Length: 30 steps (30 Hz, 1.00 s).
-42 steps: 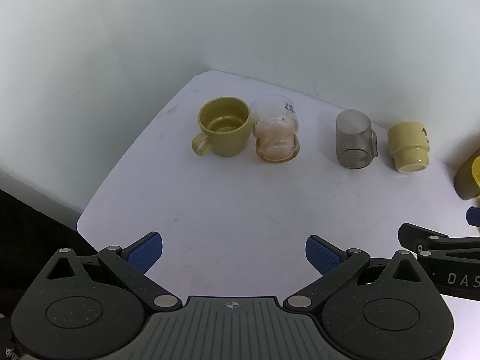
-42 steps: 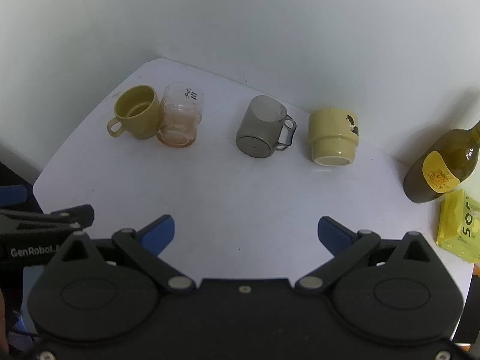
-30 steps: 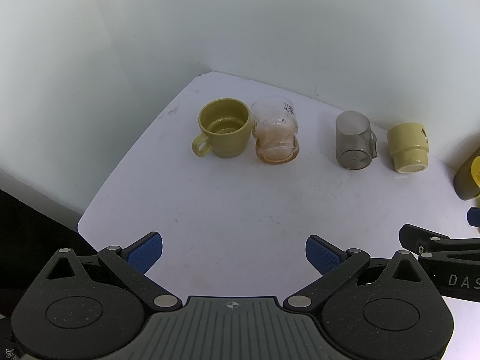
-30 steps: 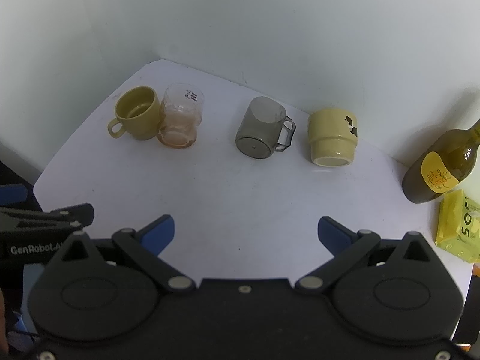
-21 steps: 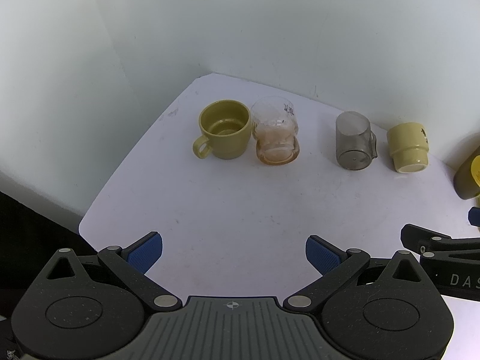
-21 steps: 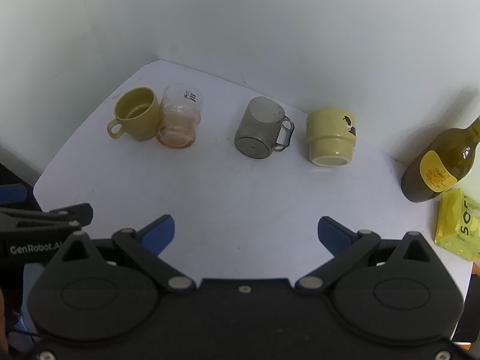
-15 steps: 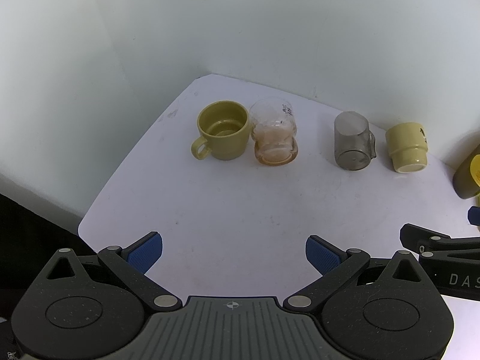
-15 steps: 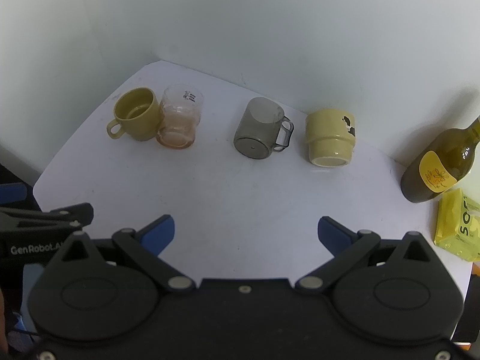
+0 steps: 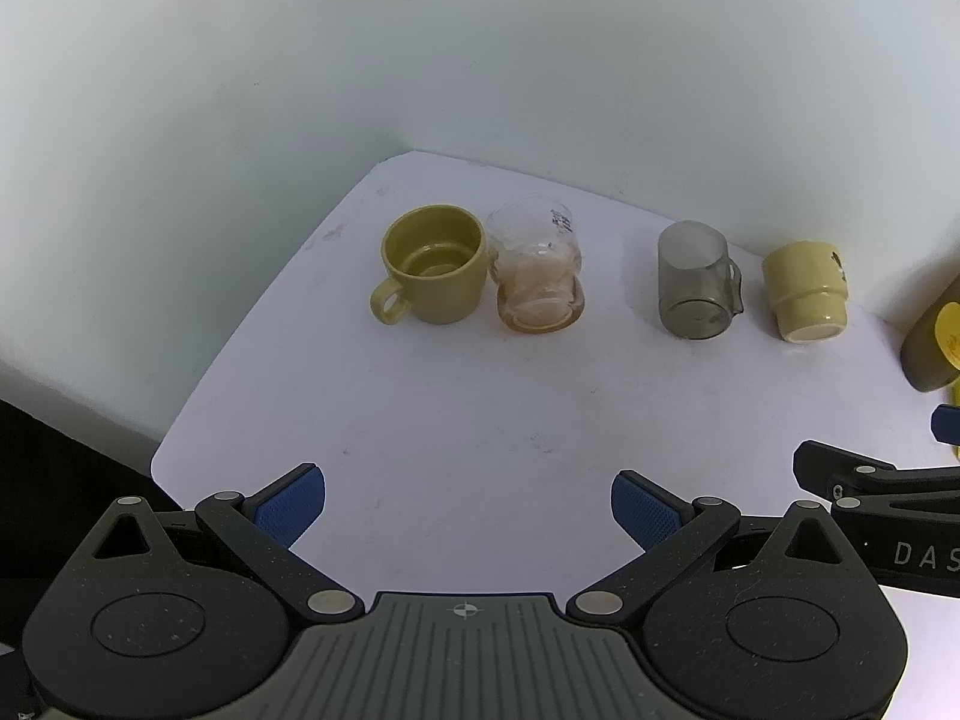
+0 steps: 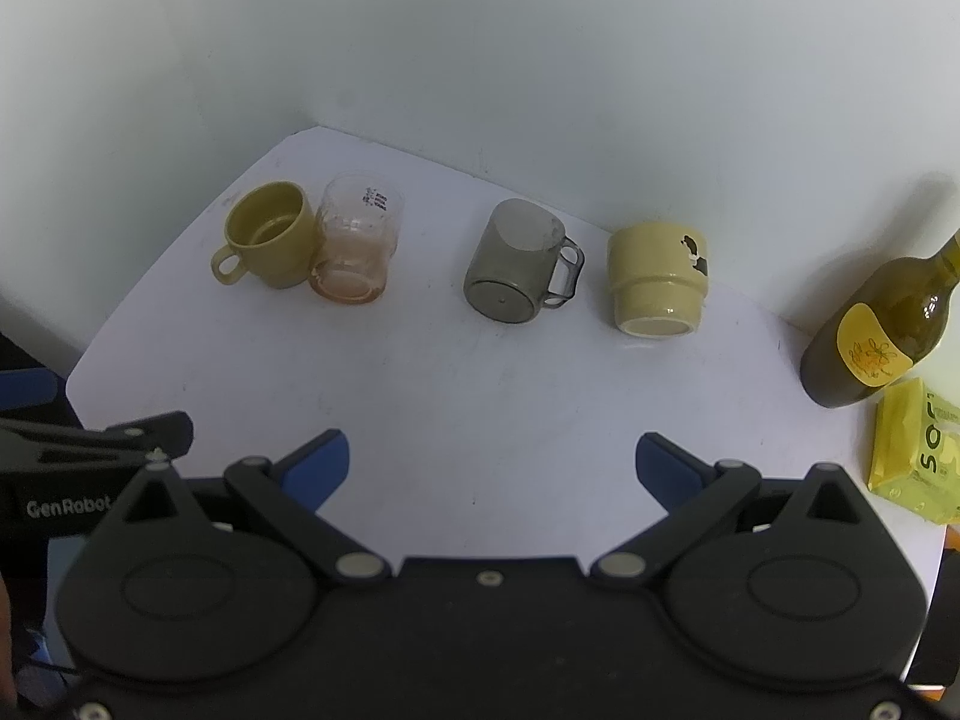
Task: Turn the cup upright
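While both hand-held grippers (image 9: 468, 507) (image 10: 492, 468) gape empty, four cups line white table (image 10: 480, 384), walls behind.

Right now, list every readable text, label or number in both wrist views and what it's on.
"GenRobot" on the left gripper body, cut off at the frame edge.
"DAS" on the right gripper body, cut off at the frame edge.
"sor" on the yellow packet, partly cut off.
Black print on the clear glass: too small to read.
Yellow label on the bottle: flower drawing, no legible text.
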{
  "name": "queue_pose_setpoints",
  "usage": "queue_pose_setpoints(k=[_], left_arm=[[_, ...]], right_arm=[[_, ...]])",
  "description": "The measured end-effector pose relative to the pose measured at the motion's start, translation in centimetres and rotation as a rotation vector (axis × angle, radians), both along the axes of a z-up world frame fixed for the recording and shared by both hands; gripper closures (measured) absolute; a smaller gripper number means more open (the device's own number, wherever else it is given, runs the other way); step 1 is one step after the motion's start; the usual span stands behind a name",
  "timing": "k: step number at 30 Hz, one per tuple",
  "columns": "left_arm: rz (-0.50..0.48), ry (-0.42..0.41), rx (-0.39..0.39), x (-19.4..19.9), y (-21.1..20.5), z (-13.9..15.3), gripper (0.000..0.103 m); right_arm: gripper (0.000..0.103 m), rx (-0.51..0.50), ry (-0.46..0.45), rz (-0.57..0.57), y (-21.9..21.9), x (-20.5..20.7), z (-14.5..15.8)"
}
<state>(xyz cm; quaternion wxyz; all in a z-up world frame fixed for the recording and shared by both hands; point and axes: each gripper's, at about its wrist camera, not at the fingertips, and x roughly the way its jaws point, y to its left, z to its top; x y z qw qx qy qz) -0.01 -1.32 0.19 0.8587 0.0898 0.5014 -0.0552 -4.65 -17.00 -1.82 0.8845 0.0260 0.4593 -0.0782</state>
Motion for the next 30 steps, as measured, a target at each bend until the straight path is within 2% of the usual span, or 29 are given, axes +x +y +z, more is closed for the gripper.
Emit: queue_pose_setpoints(k=[30], left_arm=[[0.006, 0.007, -0.014, 0.13, 0.08, 0.06, 0.000]], right_arm=[[0.000, 0.003, 0.009, 0.003, 0.27, 0.02, -0.18]])
